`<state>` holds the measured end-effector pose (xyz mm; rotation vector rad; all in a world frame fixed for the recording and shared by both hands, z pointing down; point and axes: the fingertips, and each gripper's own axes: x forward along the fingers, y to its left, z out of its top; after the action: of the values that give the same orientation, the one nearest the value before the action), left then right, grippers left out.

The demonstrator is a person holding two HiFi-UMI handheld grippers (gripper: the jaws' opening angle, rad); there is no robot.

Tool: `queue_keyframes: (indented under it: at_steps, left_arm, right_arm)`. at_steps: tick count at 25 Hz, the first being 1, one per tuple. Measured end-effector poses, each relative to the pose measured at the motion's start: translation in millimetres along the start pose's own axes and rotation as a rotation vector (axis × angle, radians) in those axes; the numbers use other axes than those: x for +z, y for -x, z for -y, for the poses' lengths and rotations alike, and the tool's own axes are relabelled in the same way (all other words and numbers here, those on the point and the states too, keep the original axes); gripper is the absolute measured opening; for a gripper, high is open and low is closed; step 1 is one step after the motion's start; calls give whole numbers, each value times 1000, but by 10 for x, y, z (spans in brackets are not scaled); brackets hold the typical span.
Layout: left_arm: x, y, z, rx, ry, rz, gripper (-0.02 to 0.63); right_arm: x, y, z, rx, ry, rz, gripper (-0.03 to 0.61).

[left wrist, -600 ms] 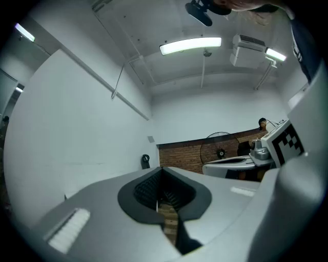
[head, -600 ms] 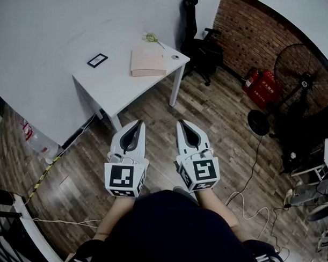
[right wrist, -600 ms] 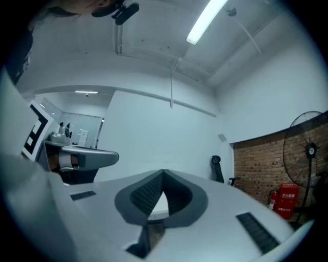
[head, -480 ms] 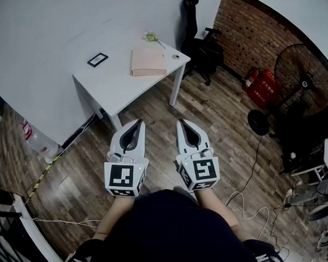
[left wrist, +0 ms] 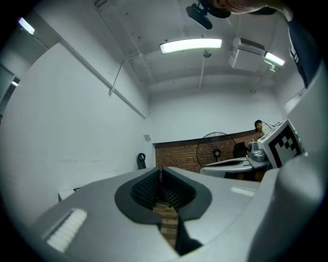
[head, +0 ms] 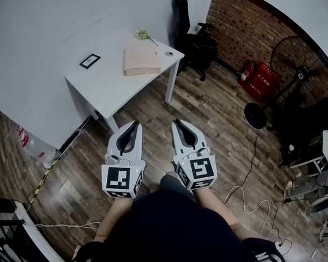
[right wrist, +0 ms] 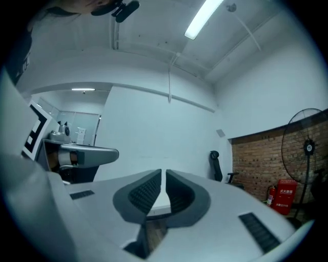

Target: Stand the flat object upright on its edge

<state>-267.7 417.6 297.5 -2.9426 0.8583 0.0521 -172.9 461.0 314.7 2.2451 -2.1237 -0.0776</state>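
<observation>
A flat pink book-like object (head: 140, 61) lies on the white table (head: 109, 77) at the far side of the room in the head view. Both grippers hang over the wooden floor well short of the table. My left gripper (head: 133, 124) is shut with nothing in it, and my right gripper (head: 177, 123) beside it is shut and empty too. In the left gripper view the jaws (left wrist: 161, 171) meet with only floor showing behind them. In the right gripper view the tips (right wrist: 163, 175) touch and a table edge shows through the gap below them.
A small black frame (head: 89, 60), a sprig of flowers (head: 142, 34) and a small round thing (head: 169, 54) also sit on the table. A black office chair (head: 193, 44), a red extinguisher box (head: 258, 81), a standing fan (head: 296, 65) and floor cables (head: 251, 200) lie to the right.
The head view has shifted: table and room sit slightly further up and left in the picture. Both grippers stay shut, side by side, and have edged up towards the table.
</observation>
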Motion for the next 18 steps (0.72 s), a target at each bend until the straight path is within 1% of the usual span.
queue_keyframes:
  at_steps: [2,3,4,5,7,9,11,14,16,18]
  left_arm:
    - [-22,-44,24,-13,4,-3,17]
    - [-31,-65,14,-14,8,-2,20]
    - [-41,-87,-5,-13,13,-1,29]
    - [-54,-111,-27,-11,18,-2,50]
    - [-87,-183,-73,-11,27,-6,135]
    - [-118,-290,-132,-14,35,-13,164]
    - [-140,-418,-217,-19,50,-14,175]
    - [-152,-648,-350,-35,100,0,179]
    - [-164,-821,-426,-37,112,0,181]
    - [-169,-990,-491,-34,113,0,181]
  right_arm:
    - [-29,-10,63,-6,-7,-9,15]
    - [-39,-29,87,-8,-11,-11,34]
    - [-49,-56,107,-10,-14,-12,100]
    - [-58,-86,123,-10,-17,-12,126]
    - [-69,-165,160,-6,-19,-7,141]
    - [-74,-283,206,2,-26,-5,156]
    - [-85,-432,244,14,-37,-9,161]
    - [-133,-661,329,33,-52,-26,170]
    - [-150,-813,427,38,-67,-34,175]
    - [-136,-981,553,38,-71,-22,179]
